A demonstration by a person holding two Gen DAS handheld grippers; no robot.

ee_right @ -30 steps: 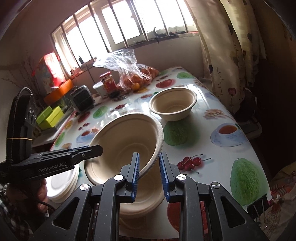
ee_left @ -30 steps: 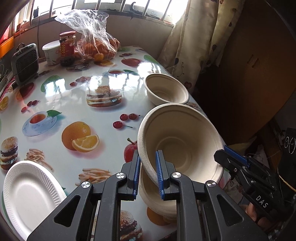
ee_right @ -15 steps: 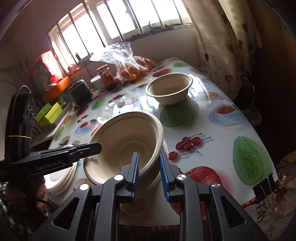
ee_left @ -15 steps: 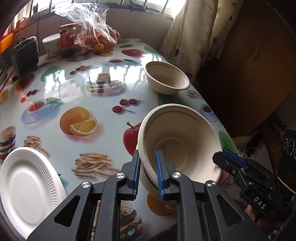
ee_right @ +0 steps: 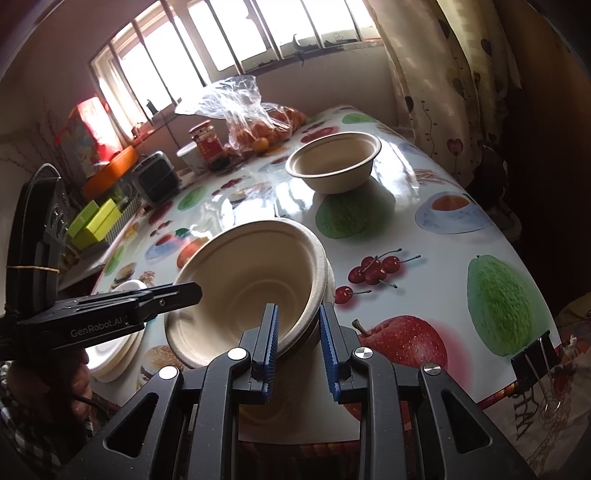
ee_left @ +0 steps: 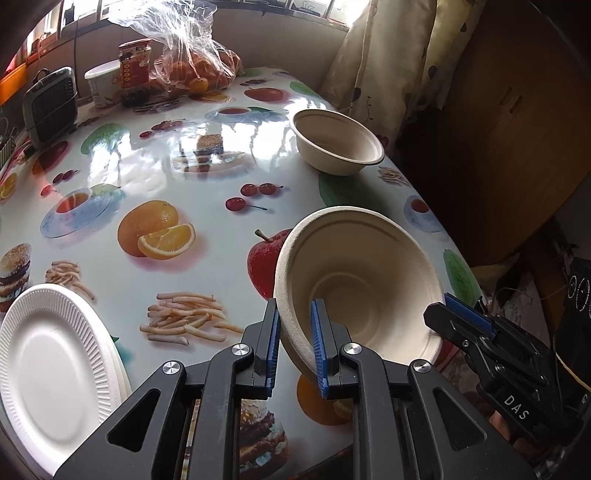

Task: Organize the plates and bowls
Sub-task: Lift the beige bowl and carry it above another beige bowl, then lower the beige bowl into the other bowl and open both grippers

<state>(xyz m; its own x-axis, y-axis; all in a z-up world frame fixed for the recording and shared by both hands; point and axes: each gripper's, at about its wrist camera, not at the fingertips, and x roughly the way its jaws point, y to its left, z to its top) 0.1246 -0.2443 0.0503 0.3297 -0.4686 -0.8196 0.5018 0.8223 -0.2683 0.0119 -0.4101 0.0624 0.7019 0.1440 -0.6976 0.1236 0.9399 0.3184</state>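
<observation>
Shiny smooth plastic tablecloth [ee_left: 155, 155], dull rough paper bowl [ee_left: 354, 280], white ridged foam plate [ee_left: 48, 354], crinkly clear plastic bag [ee_left: 177, 33], soft cloth curtain [ee_right: 436, 74]

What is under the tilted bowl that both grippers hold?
Under the tilted bowl another bowl of the same kind shows, only as a rim edge and some outer wall. Its inside and the tablecloth beneath are covered.

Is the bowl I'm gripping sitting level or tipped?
Tipped. The held bowl leans with its opening facing the left-wrist camera, its rim pinched by the left gripper and right gripper.
</observation>
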